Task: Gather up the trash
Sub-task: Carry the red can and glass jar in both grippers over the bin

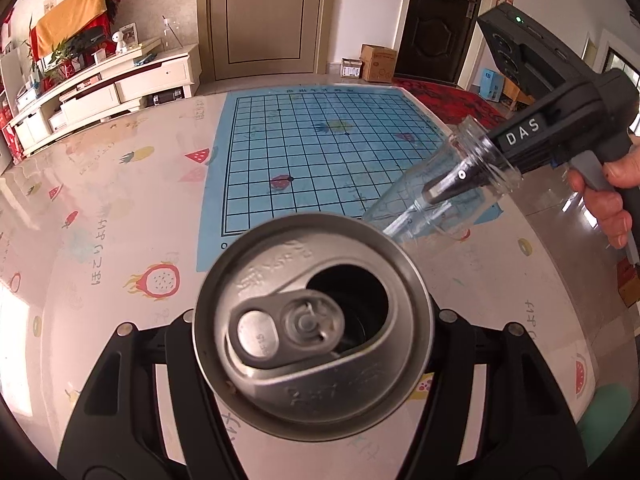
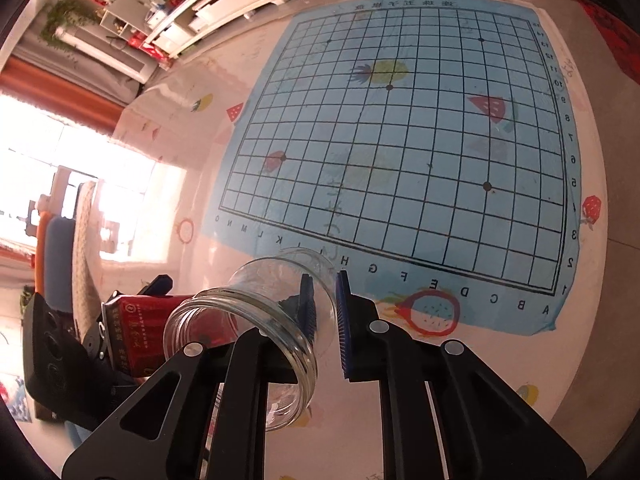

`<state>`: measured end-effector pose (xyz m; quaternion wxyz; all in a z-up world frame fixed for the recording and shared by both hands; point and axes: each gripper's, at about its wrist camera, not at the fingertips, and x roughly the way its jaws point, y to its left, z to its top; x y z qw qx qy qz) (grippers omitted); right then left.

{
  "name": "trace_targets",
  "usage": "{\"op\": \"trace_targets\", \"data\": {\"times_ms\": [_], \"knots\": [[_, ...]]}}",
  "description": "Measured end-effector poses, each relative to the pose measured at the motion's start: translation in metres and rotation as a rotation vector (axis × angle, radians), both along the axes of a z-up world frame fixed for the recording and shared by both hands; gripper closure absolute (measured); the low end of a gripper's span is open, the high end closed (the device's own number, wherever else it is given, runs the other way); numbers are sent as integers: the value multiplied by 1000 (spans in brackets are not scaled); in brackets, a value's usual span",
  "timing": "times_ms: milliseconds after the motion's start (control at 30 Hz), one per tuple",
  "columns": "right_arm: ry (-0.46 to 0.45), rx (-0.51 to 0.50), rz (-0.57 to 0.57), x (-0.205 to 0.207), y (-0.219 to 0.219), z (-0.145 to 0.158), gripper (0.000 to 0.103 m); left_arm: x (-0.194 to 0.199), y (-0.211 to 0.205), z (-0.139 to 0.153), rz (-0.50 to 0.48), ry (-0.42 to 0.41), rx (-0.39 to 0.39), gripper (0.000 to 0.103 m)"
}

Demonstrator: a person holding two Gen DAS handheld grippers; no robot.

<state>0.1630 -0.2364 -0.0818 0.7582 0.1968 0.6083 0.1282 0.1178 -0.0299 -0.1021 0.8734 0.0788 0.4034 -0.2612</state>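
Can [image 1: 312,326] gripped, jar [image 2: 256,320] pinched, table [image 1: 120,240] below

- "DAS" is printed in white on the right gripper [image 1: 436,194].
- Letters A to O and numbers 1 to 15 are printed along the edges of the blue grid mat [image 2: 400,140].
- Chinese characters on the red can [image 2: 138,330] cannot be made out.

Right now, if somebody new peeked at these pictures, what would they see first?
First, the opened silver can, filling the left wrist view and held between the left gripper's fingers. Next, the clear glass jar, pinched by its wall in the right gripper, one finger inside it. Behind both lies the blue grid game board on the fruit-patterned table.
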Motion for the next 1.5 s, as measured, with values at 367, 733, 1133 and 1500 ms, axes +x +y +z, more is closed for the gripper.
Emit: {"op": "trace_targets", "data": {"times_ms": [367, 733, 1133, 1500], "knots": [[-40, 42, 35, -18, 11, 29, 90, -17, 11, 20, 14, -29, 15, 41], [-88, 46, 71, -41, 23, 64, 90, -38, 23, 43, 12, -67, 28, 41], [-113, 54, 121, -55, 60, 86, 90, -67, 62, 68, 46, -116, 24, 41], [-144, 69, 199, -75, 114, 107, 90, -108, 108, 86, 93, -169, 55, 41]]}}
